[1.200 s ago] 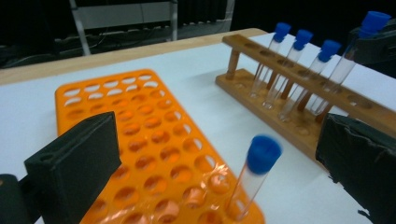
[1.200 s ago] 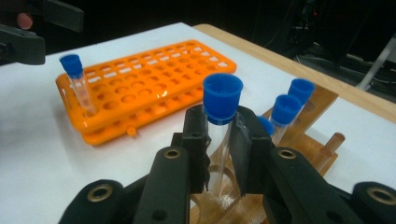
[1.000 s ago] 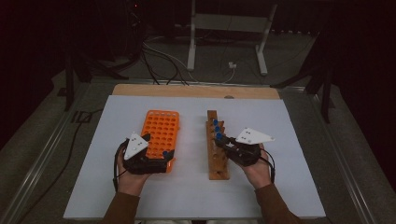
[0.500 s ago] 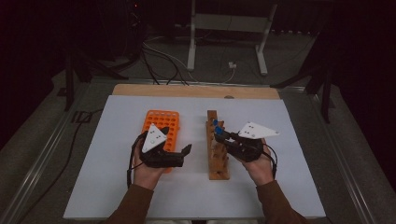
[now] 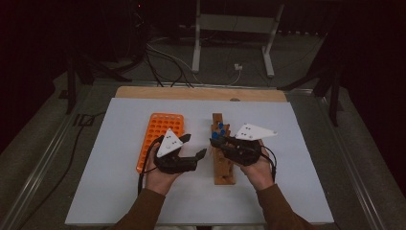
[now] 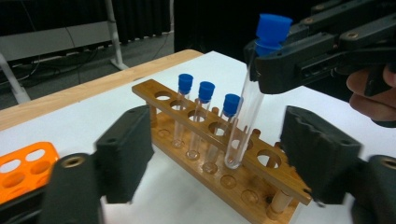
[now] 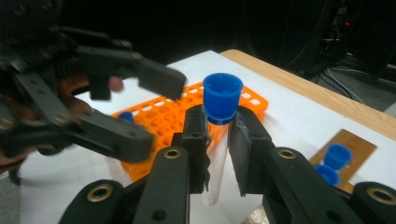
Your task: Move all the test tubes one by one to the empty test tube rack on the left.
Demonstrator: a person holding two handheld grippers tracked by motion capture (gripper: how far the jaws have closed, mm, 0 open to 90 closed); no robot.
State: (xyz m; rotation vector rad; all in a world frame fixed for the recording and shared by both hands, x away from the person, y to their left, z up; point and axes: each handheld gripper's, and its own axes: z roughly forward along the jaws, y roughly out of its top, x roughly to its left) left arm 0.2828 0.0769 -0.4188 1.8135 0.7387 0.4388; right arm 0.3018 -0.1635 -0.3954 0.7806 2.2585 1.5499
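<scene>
one clear blue-capped glass tube (image 7: 218,135) clamped in my right gripper (image 7: 217,140) above wooden rack (image 6: 219,154); my left gripper (image 6: 229,154) jaws just narrowing, nothing held.

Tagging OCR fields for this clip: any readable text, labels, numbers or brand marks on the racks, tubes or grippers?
None readable.
Orange rack: no print visible.
Wooden rack: plain wood, no markings.
Capped tubes, including the held tube with its blue cap: no labels or graduations visible.
Left gripper and right gripper: black jaws and pale plates, no lettering.
</scene>
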